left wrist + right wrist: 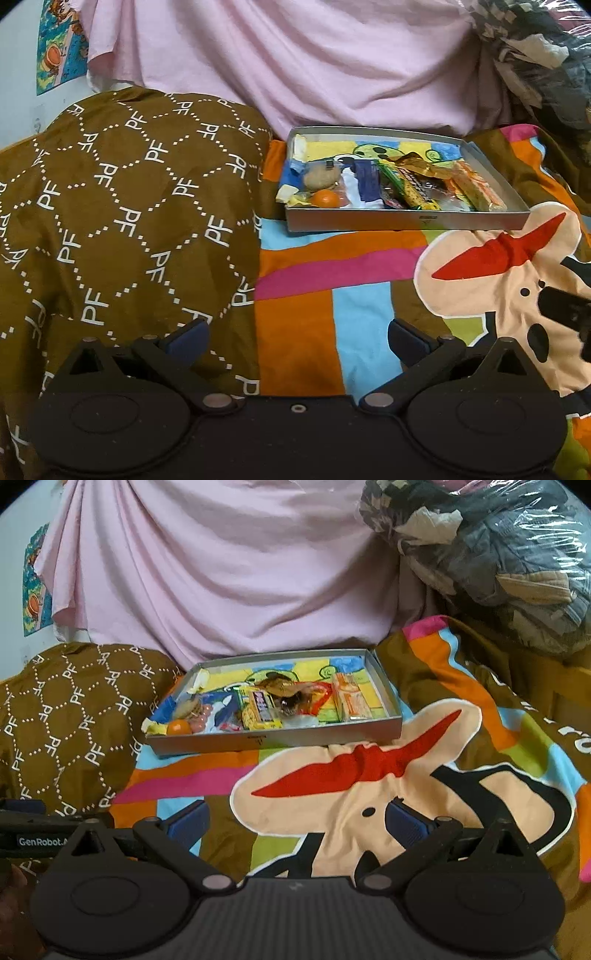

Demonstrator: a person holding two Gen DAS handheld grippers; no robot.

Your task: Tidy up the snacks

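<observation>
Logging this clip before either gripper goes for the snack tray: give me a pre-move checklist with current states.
1. Left gripper open, holding nothing: ok.
2. Right gripper open, holding nothing: ok.
3. Tray lies flat on the bedspread: ok.
4. Bedspread between grippers and tray free of obstacles: ok.
5. Orange fruit at the tray's front left corner, uncovered: ok.
6. Wrappers in the tray's middle separable for a single pick: cannot tell.
</observation>
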